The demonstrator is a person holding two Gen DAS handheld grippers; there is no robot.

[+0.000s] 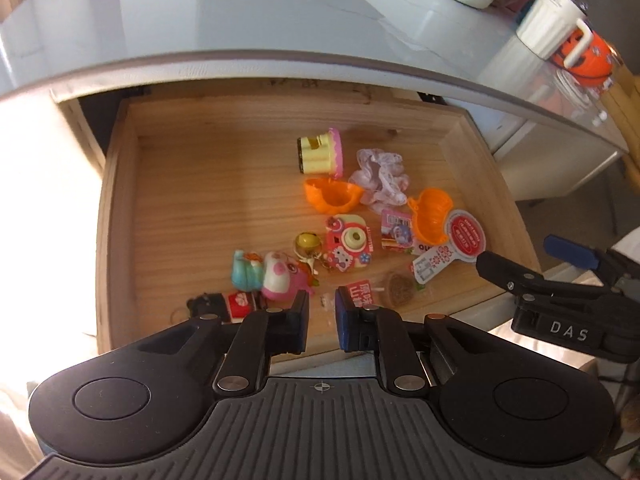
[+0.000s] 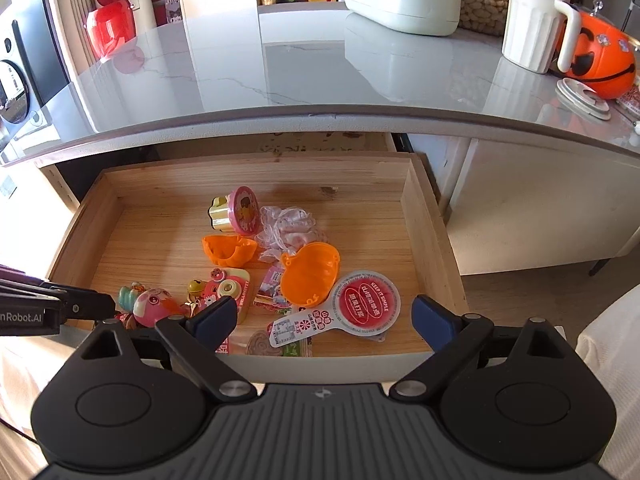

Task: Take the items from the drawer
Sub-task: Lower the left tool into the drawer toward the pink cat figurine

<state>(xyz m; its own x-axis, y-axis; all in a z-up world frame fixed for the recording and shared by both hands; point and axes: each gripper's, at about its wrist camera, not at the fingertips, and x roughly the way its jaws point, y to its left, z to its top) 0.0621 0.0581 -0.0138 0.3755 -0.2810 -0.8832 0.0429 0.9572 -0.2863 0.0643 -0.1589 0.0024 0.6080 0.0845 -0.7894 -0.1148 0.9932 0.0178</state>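
The wooden drawer (image 2: 424,216) stood pulled out under the grey counter (image 2: 280,80), its contents bunched in the near right part of the floor. The left gripper (image 1: 321,304) hovered over the near edge with its fingers nearly pressed together and nothing between them; the right gripper (image 2: 324,312) hung with its fingers spread wide above the round red paddle card (image 2: 366,306). In my judgement the step in hand was choosing and reaching for a first item, and it would go best if each gripper took a piece standing free of the heap, coming down with fingers on either side rather than onto the pile; the flat card looked hard to pinch off the wood. Counted: two orange shell halves (image 2: 310,274), one pink toy camera (image 2: 230,288), one yellow and pink cake toy (image 2: 234,214), one crumpled clear wrapper (image 2: 286,228), one pink figure (image 2: 154,306), one gold bell (image 1: 305,242), plus several small packets I could not count surely.
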